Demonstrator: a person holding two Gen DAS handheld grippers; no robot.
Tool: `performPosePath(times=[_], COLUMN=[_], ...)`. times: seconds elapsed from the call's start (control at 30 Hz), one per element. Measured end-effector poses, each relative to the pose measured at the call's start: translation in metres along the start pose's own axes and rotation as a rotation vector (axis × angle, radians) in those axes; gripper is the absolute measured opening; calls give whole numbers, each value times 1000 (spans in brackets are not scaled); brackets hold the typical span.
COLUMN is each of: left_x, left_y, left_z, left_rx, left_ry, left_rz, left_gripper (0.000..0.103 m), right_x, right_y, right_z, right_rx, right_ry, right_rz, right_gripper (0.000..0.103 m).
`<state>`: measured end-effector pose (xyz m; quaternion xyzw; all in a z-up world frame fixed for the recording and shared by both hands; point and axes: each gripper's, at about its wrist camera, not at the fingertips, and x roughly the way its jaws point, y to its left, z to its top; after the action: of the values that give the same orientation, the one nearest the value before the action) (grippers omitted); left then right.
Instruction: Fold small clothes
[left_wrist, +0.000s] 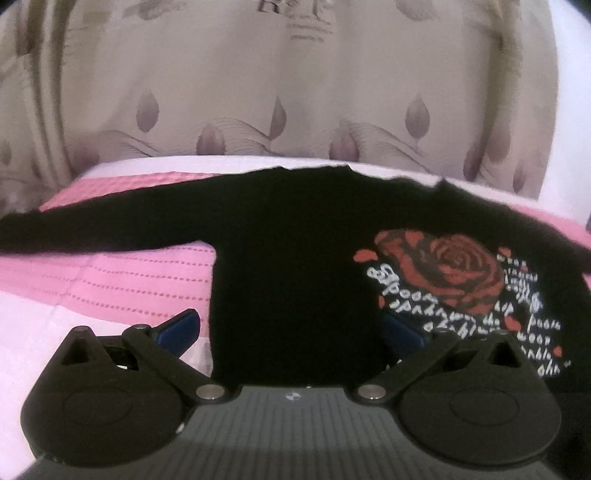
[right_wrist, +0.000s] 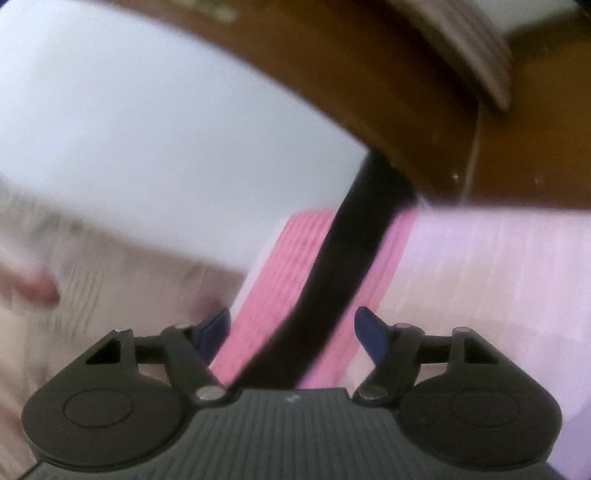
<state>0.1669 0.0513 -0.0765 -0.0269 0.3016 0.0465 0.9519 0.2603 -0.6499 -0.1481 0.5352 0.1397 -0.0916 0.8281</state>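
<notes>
1. In the left wrist view, a pale pink sheet (left_wrist: 33, 332) fills the lower left, and a pink quilted cloth with dotted stitch lines (left_wrist: 122, 280) lies over it.
2. A small black long-sleeved top with a red rose print and white lettering (left_wrist: 295, 258) lies flat on that pink cloth, one sleeve stretched out to the left edge of the view, the rose toward the right.
3. The left gripper (left_wrist: 291, 332) hovers at the top's near hem with its blue-tipped fingers spread wide; one tip is over the sheet beside the garment's left edge, the other over the lettering.
4. Behind the top's far edge rises a beige drape with mauve leaf motifs (left_wrist: 295, 92).
5. In the blurred right wrist view, the right gripper (right_wrist: 293, 332) has its fingers spread to either side of a black sleeve running away across the pink cloth, pinching nothing.
6. A brown wooden board (right_wrist: 369, 92) crosses the far end of the sleeve; pale pink sheet lies to the right.
</notes>
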Motion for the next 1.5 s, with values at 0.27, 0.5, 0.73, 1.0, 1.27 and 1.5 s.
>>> performPosePath(times=[0.27,0.5,0.73,1.0,1.27,1.5], left_x=[-1,5,6,6,2,-11], left_y=[-7,-6,-2,16,48,83], left_z=[-4,-4,-4,-5,1,11], left_rx=[31,25,1,-123,-251,-103], left_ry=[-6,24,35,34,34,-121], left_rz=[36,59,48,-1,-30,85], left_gripper=[103,103,103,103,103,103], right_x=[43,73,33,21,54,83], right_y=[-24,-4,19,138,259,305], right_z=[30,25,23,-8,-130,-273], right_rx=[66,-65,15,-98,-135,-140], right_ry=[-3,55,-76,11,187,377], right_rz=[-55,-224,-30,217,424,500], right_gripper=[71,13,11,11,11,11])
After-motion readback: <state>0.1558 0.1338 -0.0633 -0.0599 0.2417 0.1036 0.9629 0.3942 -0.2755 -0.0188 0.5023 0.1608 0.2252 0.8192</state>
